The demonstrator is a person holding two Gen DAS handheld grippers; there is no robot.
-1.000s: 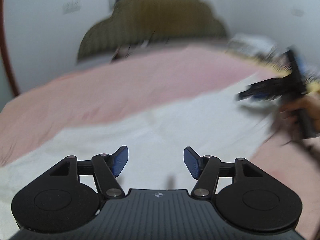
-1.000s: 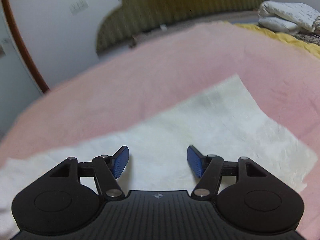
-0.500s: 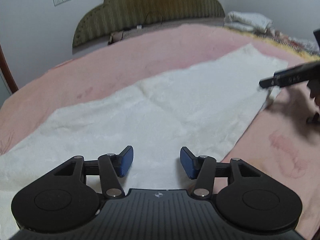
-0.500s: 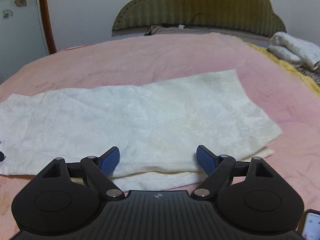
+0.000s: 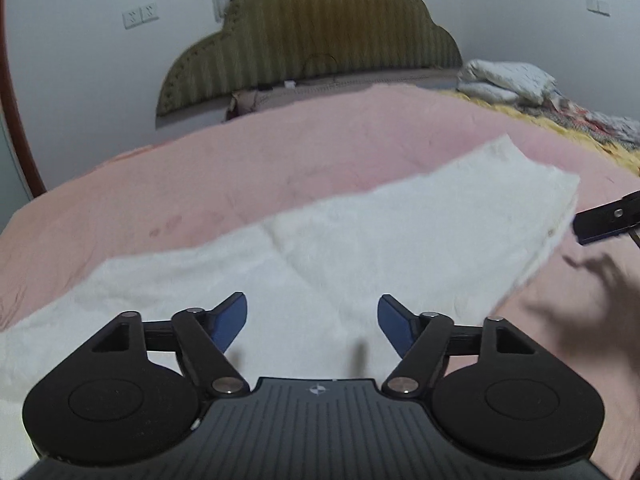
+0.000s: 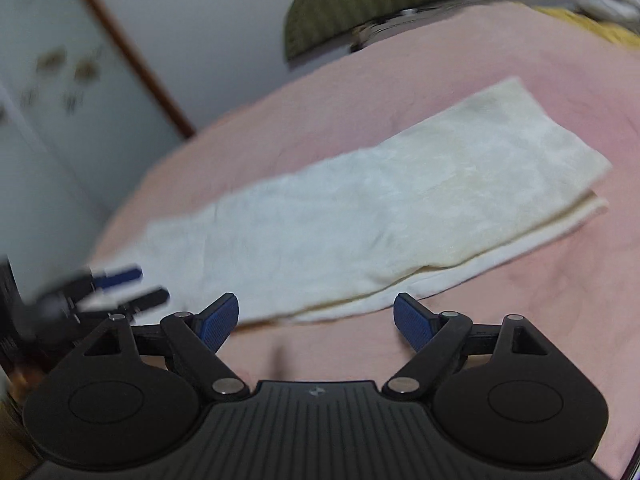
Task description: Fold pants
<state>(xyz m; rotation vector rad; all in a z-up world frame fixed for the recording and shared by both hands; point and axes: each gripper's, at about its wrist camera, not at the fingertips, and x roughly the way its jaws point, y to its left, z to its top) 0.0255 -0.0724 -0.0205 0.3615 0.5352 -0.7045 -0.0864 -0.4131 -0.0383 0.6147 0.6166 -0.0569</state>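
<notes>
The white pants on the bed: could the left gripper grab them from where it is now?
Probably yes. The left gripper is open above the white pants, which lie flat on the pink bedspread with nothing in between or on top.

Right wrist view, motion-blurred throughout: left gripper (image 6: 124, 286) at lower left, smeared, its body cut off by the frame edge. Left wrist view: right gripper (image 5: 608, 222) cut off at right edge, one finger showing; pants (image 5: 320, 248) near end hidden behind the gripper's body.
</notes>
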